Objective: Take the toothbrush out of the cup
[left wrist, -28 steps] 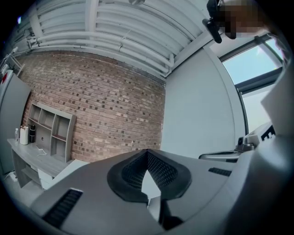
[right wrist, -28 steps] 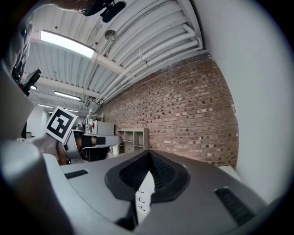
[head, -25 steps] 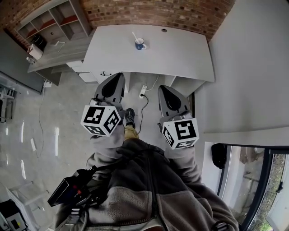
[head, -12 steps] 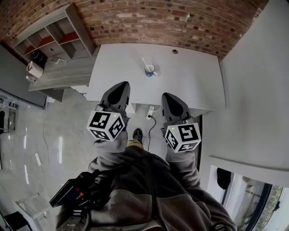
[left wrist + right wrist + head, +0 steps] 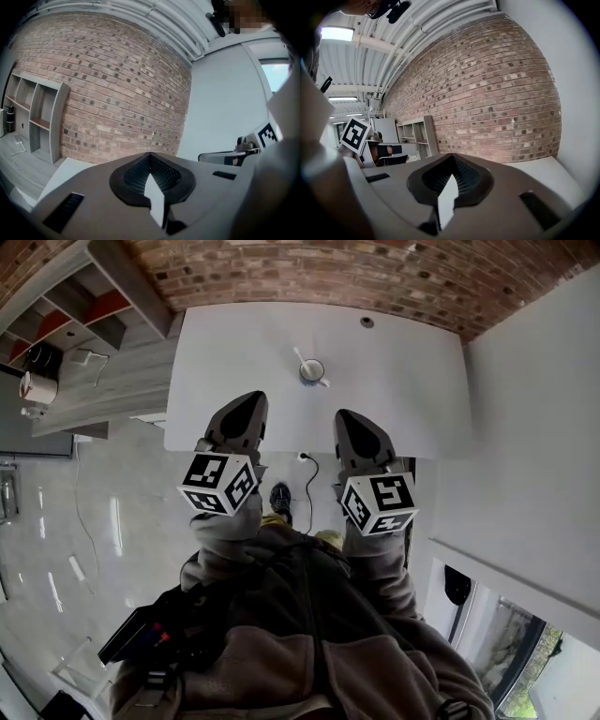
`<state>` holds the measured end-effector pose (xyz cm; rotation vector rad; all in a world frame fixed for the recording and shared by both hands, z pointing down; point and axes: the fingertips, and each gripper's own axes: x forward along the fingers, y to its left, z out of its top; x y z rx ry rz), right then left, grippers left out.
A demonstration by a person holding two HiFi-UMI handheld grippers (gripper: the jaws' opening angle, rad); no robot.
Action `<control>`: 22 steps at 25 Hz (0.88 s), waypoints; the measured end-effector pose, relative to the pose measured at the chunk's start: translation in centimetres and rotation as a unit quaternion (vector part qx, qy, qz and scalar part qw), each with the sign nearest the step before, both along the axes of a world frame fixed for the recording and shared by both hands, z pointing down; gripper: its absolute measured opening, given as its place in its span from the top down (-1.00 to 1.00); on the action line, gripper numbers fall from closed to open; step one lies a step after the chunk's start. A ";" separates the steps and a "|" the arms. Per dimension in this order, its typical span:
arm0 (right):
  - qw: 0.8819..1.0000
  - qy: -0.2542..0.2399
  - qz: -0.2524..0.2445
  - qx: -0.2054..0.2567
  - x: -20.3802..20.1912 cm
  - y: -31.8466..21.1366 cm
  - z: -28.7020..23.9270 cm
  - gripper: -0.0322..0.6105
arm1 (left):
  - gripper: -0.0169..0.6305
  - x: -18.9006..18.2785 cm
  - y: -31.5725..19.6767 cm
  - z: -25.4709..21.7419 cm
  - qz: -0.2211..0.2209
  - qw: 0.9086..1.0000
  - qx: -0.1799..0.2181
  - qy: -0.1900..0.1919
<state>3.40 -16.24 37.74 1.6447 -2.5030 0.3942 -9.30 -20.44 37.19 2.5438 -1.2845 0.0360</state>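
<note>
Closest, left gripper (image 5: 247,401) and right gripper (image 5: 346,417) side by side at the bench (image 5: 225,352) near edge, jaws closed on nothing. Ahead, open bare top. Farther, toward the brick wall (image 5: 309,273), cup (image 5: 311,371) with toothbrush (image 5: 302,359) inside, leaning left.

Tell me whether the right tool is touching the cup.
Apart. The head view shows bare white table between the right tool and the cup, which holds the toothbrush.

Overhead; both claw views toward wall (image 5: 117,93)
</note>
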 end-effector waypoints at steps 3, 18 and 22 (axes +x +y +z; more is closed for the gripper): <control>1.000 0.005 0.005 -0.018 0.6 -1.0 1.6 0.90 | 0.93 1.1 -0.9 2.1 0.011 1.000 -0.021 -0.004; 0.991 0.058 -0.039 -0.118 1.9 -5.1 13.3 0.90 | 0.93 2.2 -2.3 16.0 -0.018 0.984 -0.163 -0.075; 0.984 0.074 -0.061 -0.152 1.4 -6.6 16.9 0.90 | 0.93 2.1 -2.5 19.3 -0.019 0.975 -0.203 -0.083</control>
